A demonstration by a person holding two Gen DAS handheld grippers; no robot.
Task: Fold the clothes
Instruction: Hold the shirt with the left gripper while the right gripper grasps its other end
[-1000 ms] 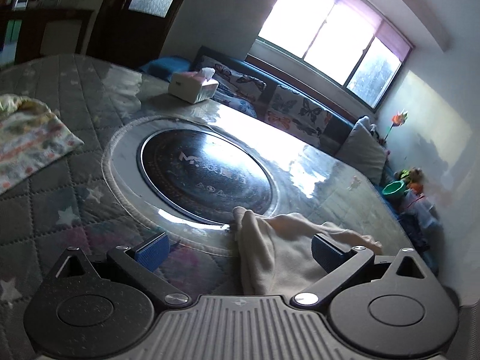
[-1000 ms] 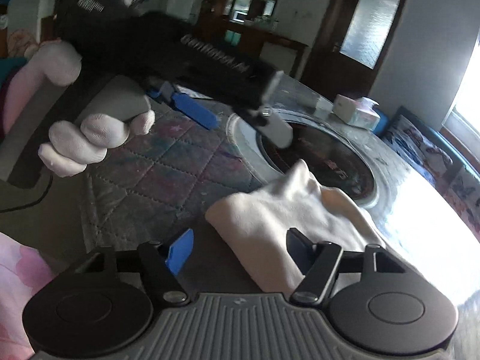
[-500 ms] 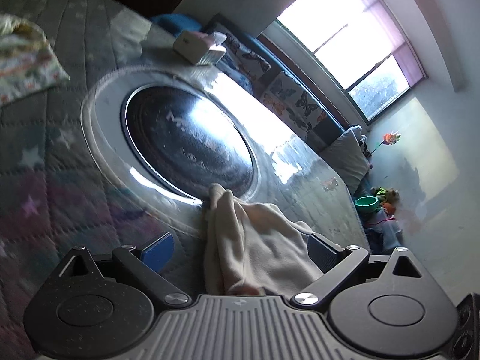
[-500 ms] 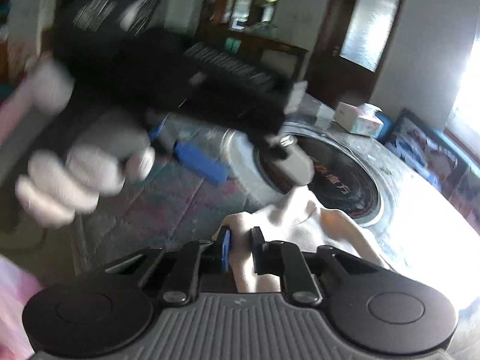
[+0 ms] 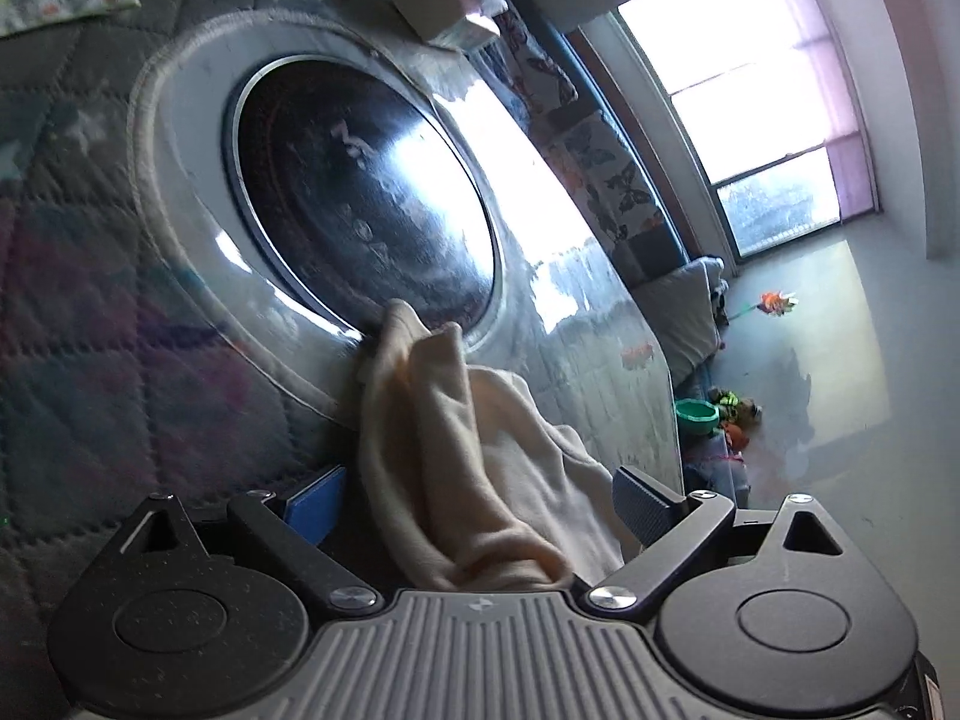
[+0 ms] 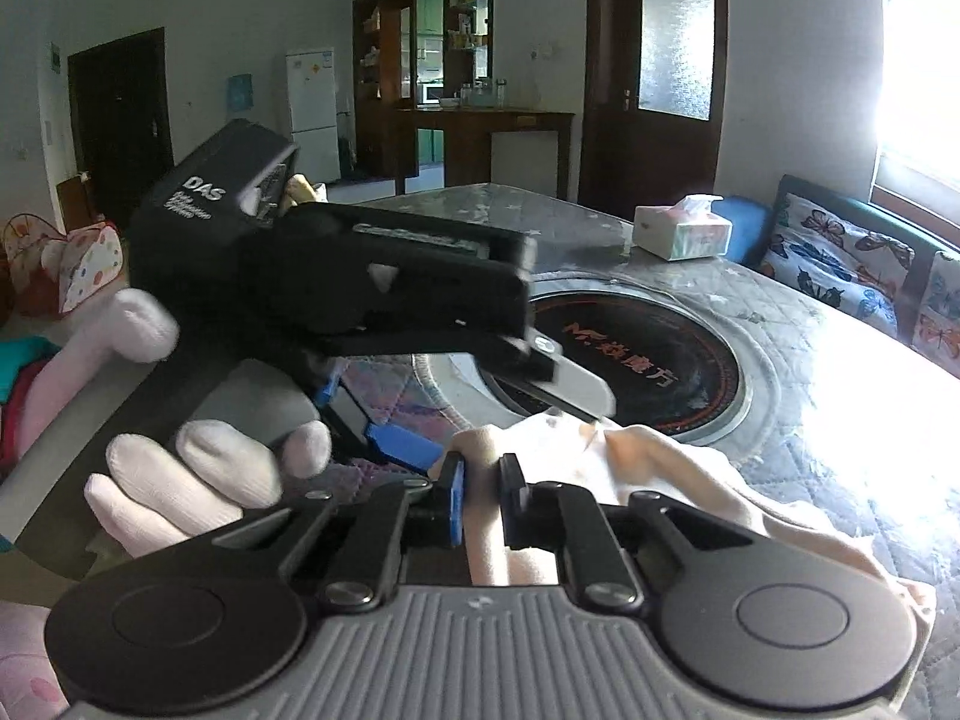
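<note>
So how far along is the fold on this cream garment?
Early. Done: the right gripper has clamped an edge of the cream garment. In hand: the left gripper straddles the bunched cloth, jaws open. Left: all folding; it lies crumpled on the quilted table.

Your right gripper (image 6: 480,498), whose fingers stood wide apart a second ago, is now closed on a bunched fold of the cream garment (image 6: 648,480), and that pinched edge is lifted off the quilted table cover (image 6: 840,312). Your left gripper (image 5: 474,498) has tilted and moved closer over the cloth, its fingers as wide apart as before, so the garment now rises in a tall ridge between them where earlier it lay low.
</note>
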